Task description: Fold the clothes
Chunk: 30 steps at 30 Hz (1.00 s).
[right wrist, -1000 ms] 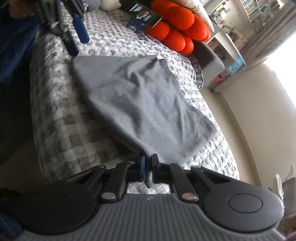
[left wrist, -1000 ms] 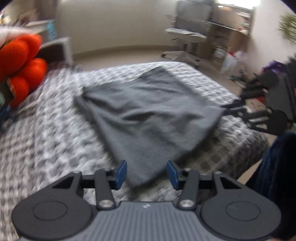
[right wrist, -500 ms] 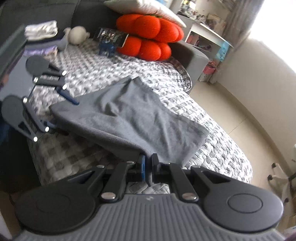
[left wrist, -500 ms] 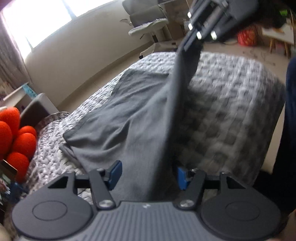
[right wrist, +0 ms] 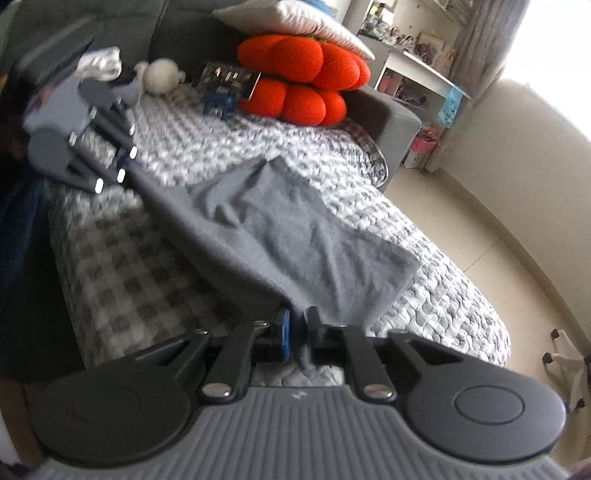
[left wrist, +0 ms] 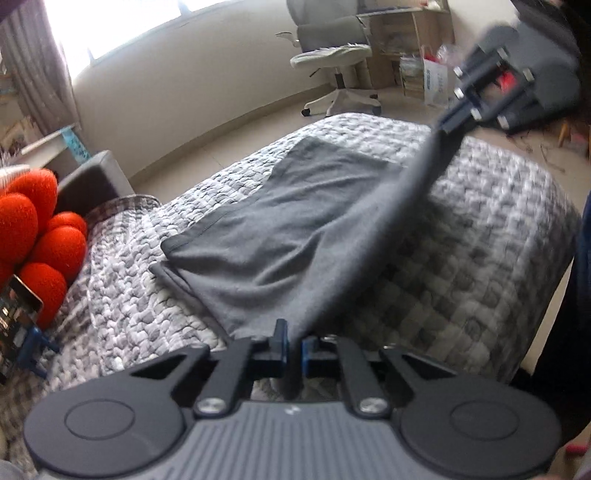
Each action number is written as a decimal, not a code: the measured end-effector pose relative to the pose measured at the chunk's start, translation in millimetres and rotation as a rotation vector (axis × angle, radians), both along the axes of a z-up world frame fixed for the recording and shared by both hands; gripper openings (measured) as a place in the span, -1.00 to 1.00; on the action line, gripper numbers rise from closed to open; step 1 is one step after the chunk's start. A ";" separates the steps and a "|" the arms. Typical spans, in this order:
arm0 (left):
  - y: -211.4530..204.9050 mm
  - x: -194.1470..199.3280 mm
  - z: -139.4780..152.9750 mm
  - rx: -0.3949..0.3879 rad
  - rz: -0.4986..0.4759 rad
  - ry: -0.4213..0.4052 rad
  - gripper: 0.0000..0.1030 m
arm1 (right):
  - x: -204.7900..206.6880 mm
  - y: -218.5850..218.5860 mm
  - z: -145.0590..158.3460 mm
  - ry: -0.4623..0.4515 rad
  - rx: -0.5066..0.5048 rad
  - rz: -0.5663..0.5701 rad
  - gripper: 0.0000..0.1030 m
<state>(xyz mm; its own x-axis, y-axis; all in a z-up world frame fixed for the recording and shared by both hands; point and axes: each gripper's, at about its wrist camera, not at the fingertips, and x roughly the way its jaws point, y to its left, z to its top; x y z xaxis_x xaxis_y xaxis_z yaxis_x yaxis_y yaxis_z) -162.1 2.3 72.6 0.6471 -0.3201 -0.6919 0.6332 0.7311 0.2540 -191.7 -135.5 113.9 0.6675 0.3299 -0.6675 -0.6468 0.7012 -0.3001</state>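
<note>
A grey garment (left wrist: 295, 236) lies across a grey-and-white knitted cover (left wrist: 480, 258) on a bed. My left gripper (left wrist: 293, 345) is shut on one near corner of it. At the upper right of the left wrist view, my right gripper (left wrist: 452, 123) holds the opposite near corner, and the edge between them is lifted and taut. In the right wrist view the right gripper (right wrist: 297, 338) is shut on the grey garment (right wrist: 288, 236), and the left gripper (right wrist: 123, 166) pinches the far corner at the left. The rest of the cloth rests on the cover.
Orange round cushions (right wrist: 306, 79) and a white pillow (right wrist: 291, 22) sit at the head of the bed, with a framed picture (right wrist: 227, 79) and a small white soft toy (right wrist: 160, 77). An office chair (left wrist: 332, 59) and shelves stand on the floor beyond the bed's edge.
My left gripper has gone from open to shut on the garment's near corner. Both grippers have lifted the near edge, stretching it tight between them; the right gripper stayed shut on its corner.
</note>
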 end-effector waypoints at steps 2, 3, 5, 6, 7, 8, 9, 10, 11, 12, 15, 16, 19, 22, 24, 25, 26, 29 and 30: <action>1.2 4.6 2.1 -0.030 0.016 0.022 -0.87 | -5.5 3.3 -7.4 0.000 -0.056 0.030 -0.36; 2.2 6.7 3.0 -0.043 0.022 0.030 -0.87 | -8.3 5.0 -11.2 0.000 -0.084 0.045 -0.27; 4.0 10.8 4.8 -0.066 0.034 0.045 -0.87 | -12.3 8.3 -19.1 -0.006 -0.135 0.072 -0.18; 4.7 12.6 5.5 -0.073 0.040 0.048 -0.87 | -13.8 10.0 -23.2 -0.010 -0.159 0.084 -0.12; 5.2 14.0 6.0 -0.078 0.044 0.051 -0.87 | -15.2 11.6 -27.4 -0.015 -0.183 0.096 -0.09; 5.6 15.0 6.3 -0.083 0.048 0.054 -0.87 | -16.7 13.3 -31.5 -0.020 -0.207 0.108 -0.04; 6.2 16.0 6.5 -0.088 0.054 0.059 -0.87 | -18.2 14.9 -35.7 -0.025 -0.231 0.120 -0.04; 6.7 16.9 6.7 -0.094 0.059 0.064 -0.87 | -19.7 16.6 -39.8 -0.030 -0.255 0.133 -0.04; 7.3 17.9 6.8 -0.099 0.065 0.069 -0.87 | -21.2 18.3 -44.0 -0.034 -0.278 0.145 -0.04; 7.9 18.7 7.0 -0.105 0.071 0.073 -0.87 | -22.7 19.9 -48.1 -0.039 -0.302 0.157 -0.08; 10.3 18.8 8.9 -0.120 0.086 0.076 -0.87 | -23.1 16.3 -45.8 -0.062 -0.287 0.133 -0.88; 11.1 17.5 9.6 -0.125 0.089 0.078 -0.87 | -22.8 14.0 -43.2 -0.071 -0.271 0.118 -0.88; 14.5 10.6 12.8 -0.136 0.094 0.089 -0.88 | -30.0 8.4 -33.2 -0.095 -0.240 0.106 -0.88; 19.4 0.6 17.7 -0.151 0.092 0.104 -0.88 | -44.2 9.0 -28.0 -0.093 -0.258 0.139 -0.89; 20.8 -9.6 20.6 -0.141 0.085 0.106 -0.88 | -52.1 8.3 -21.3 -0.091 -0.250 0.156 -0.89; 21.1 -14.6 21.5 -0.133 0.078 0.106 -0.88 | -56.1 7.4 -18.0 -0.097 -0.240 0.157 -0.89; 21.5 -19.0 22.1 -0.125 0.069 0.106 -0.88 | -59.1 6.3 -15.1 -0.099 -0.228 0.156 -0.89; 23.3 -22.0 20.5 -0.110 0.058 0.112 -0.87 | -52.6 0.4 -12.8 -0.075 -0.177 0.124 -0.89; 23.9 -19.7 20.3 -0.113 0.061 0.114 -0.87 | -51.1 0.5 -11.8 -0.071 -0.159 0.116 -0.88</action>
<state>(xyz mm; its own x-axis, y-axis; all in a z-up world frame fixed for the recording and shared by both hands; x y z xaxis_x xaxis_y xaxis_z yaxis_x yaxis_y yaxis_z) -181.8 26.2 92.9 0.5872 -0.3623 -0.7238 0.6065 0.7892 0.0970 -242.7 -135.0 102.1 0.6785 0.3017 -0.6698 -0.6935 0.5637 -0.4486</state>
